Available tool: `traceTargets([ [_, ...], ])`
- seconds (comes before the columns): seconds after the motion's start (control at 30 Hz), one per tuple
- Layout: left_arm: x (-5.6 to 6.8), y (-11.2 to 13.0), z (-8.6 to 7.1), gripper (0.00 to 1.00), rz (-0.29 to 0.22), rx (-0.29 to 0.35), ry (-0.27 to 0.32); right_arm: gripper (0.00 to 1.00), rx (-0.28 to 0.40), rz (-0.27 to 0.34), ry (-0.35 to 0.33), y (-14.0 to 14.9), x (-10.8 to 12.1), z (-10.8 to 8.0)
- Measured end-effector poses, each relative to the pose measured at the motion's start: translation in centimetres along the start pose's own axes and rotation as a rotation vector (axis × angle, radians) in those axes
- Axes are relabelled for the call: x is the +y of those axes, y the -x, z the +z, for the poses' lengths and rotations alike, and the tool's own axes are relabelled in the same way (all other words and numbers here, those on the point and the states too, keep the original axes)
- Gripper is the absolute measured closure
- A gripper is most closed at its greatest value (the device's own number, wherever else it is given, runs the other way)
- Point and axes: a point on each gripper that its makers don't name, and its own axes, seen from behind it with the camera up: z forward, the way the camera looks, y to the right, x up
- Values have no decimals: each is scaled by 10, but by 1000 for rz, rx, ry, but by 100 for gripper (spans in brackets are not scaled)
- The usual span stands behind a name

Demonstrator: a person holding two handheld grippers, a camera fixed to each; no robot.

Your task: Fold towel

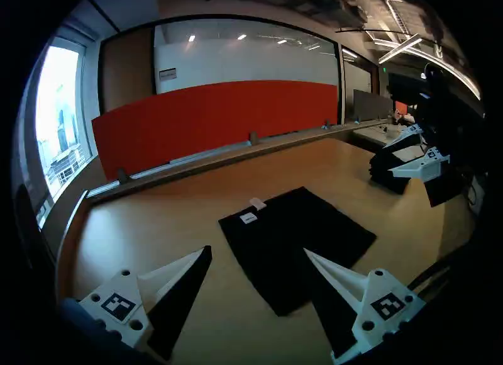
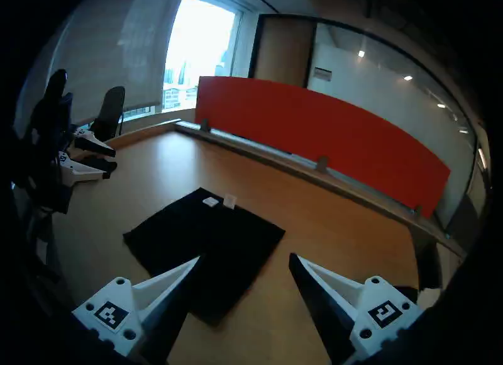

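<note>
A black towel (image 1: 295, 239) (image 2: 207, 239) lies flat on the wooden table (image 1: 188, 207) as a folded rectangle. Its white tags (image 1: 249, 218) sit at the far edge. My left gripper (image 1: 256, 250) hovers open above the towel's near edge, with nothing between its fingers. In the right gripper view, my right gripper (image 2: 244, 257) is open too, over the near right corner of the towel. Each gripper also appears in the other's view, held up beyond a side of the towel: the right one (image 1: 388, 161) and the left one (image 2: 110, 163). Both have their fingers apart.
A red partition (image 1: 214, 119) (image 2: 327, 132) with a metal rail runs along the table's far edge. A bright window (image 2: 195, 56) is in the corner and a dark chair (image 2: 110, 113) stands by it. Bare wood surrounds the towel on all sides.
</note>
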Motion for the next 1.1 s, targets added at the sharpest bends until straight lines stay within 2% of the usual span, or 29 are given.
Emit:
traceTargets([
  [0.43, 18, 41, 17, 3, 21, -75, 57, 0, -67, -35, -49, 37, -15, 20],
  [0.87, 36, 88, 42, 3, 49, -183, 119, 0, -161, -64, -102, 85, -31, 35],
  [1.1, 42, 113, 53, 3, 60, -243, 143, 0, -203, -63, -127, 108, -37, 41],
])
